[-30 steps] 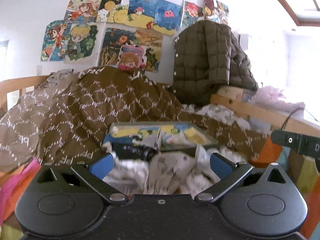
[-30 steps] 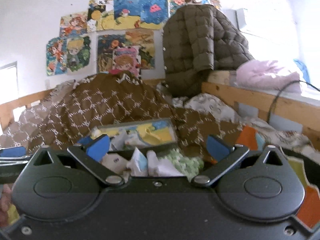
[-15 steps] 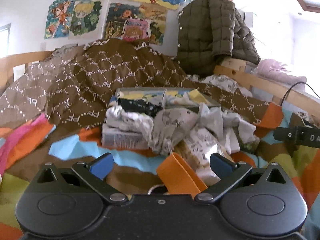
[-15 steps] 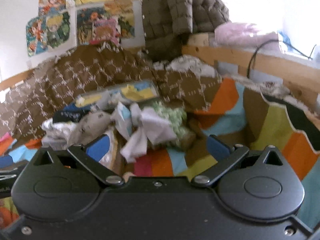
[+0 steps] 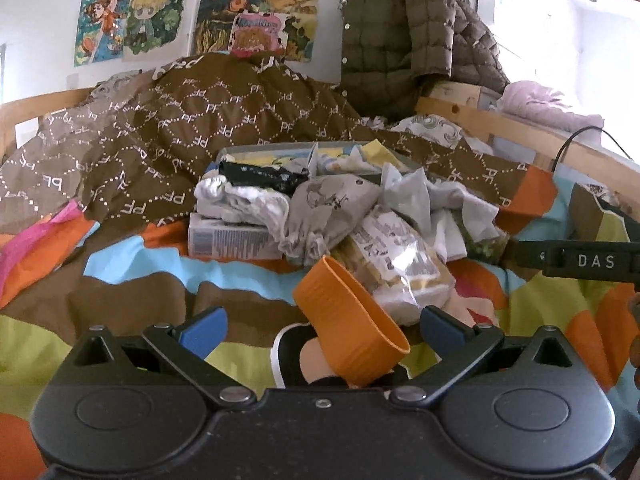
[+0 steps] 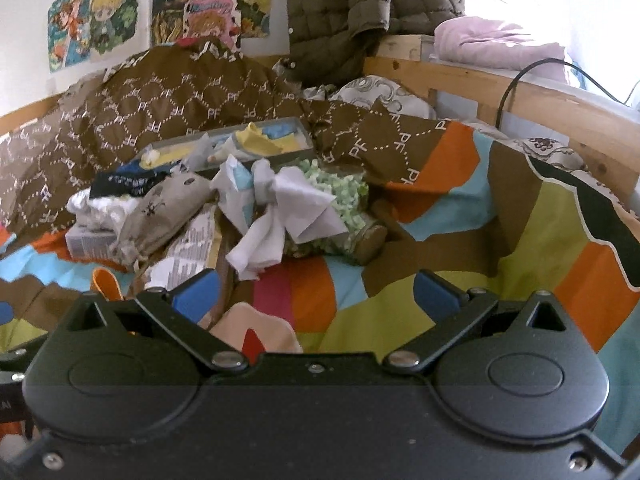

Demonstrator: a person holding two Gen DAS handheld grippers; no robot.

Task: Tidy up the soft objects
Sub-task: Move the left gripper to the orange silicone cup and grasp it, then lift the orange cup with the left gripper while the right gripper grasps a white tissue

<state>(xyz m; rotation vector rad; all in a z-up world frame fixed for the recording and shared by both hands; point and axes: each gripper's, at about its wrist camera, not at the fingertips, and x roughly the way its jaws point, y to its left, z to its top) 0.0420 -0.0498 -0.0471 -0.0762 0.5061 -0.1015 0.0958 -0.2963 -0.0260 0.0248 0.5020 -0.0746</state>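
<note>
Clothes (image 5: 332, 208) lie heaped mid-bed on my patchwork cover (image 6: 520, 240), before the brown quilt (image 5: 200, 132). My left fingers (image 5: 320, 326) spread wide around a tipped orange cup (image 5: 348, 320); my right fingers (image 6: 316, 294) gape empty over the cover.

Daylight is flooding in from the upper right, beyond the claw, and is blowing out the wall (image 5: 600, 60) there to plain white in both views. The bedding (image 6: 400, 300) ahead of the claw is showing evenly lit, with soft shadows. Fisheye bending is curving the bed rail (image 6: 540, 96) toward the edges, and corners are darkening.
</note>
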